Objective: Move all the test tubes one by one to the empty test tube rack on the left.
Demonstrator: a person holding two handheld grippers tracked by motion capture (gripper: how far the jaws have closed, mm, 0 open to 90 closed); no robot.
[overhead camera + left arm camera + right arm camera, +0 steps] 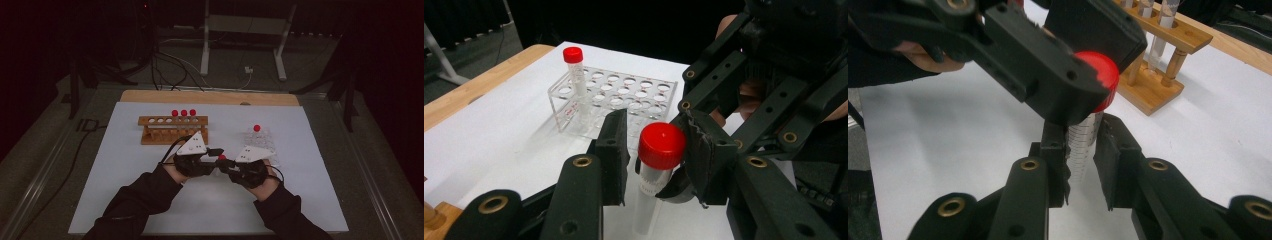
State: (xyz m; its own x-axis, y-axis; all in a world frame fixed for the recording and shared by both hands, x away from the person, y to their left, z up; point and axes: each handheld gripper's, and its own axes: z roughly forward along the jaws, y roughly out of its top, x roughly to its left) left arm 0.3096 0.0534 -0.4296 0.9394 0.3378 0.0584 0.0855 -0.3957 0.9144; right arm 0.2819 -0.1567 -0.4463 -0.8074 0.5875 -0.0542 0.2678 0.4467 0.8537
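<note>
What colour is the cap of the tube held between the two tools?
Red cap, clearest in the left gripper view.

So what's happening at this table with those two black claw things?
A person holds a gripper in each hand. The right gripper clamps the clear body of a red-capped tube, held upright over the white table. The left gripper has its jaws around the tube's red cap. A wooden rack holds three more tubes, and a clear plastic rack holds one.
</note>
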